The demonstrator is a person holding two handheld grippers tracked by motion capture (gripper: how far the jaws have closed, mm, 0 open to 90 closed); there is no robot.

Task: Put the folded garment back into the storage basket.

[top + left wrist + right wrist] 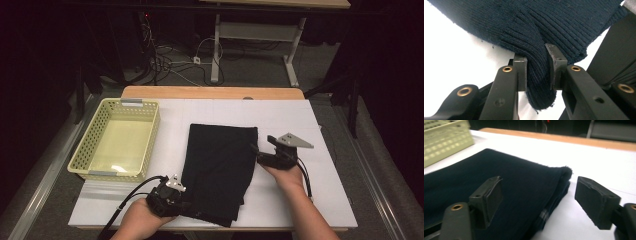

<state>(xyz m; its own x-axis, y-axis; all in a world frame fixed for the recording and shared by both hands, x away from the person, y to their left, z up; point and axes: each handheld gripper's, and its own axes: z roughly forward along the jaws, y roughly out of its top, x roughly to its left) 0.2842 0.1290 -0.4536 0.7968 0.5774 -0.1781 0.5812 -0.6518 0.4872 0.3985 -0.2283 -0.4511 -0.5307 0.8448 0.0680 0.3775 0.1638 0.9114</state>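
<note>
A folded black knitted garment (220, 170) is laid flat on the white table top (285, 112), roughly at its middle, with its long side running from the far part of the table toward the near edge. Ribbed knit is seen at its near left corner (541, 50), and stacked folded layers are seen along its right edge (554, 202).

That near left corner is pinched between the jaws of the left gripper (537, 72), which is clamped on the fabric; a fold of the cloth is squeezed between the two pads and bulges out below them. In the high view this left gripper (167, 197) is held in the person's left hand (140, 220) at the table's near edge, with its cable trailing off toward the left.

The right gripper (536, 200) is held at the garment's right edge, about halfway along it, with the jaws spread apart and nothing pressed between them. One pad is seen over the cloth and the other over the bare table just beside the folded edge. In the high view the right gripper (272, 155) is carried by the right hand (287, 175), and a grey three-cornered plate sits on top of it.

A pale yellow perforated plastic basket (82, 150) is set on the table to the left of the garment, apart from it. Nothing is held inside it; its bare floor is visible.
</note>
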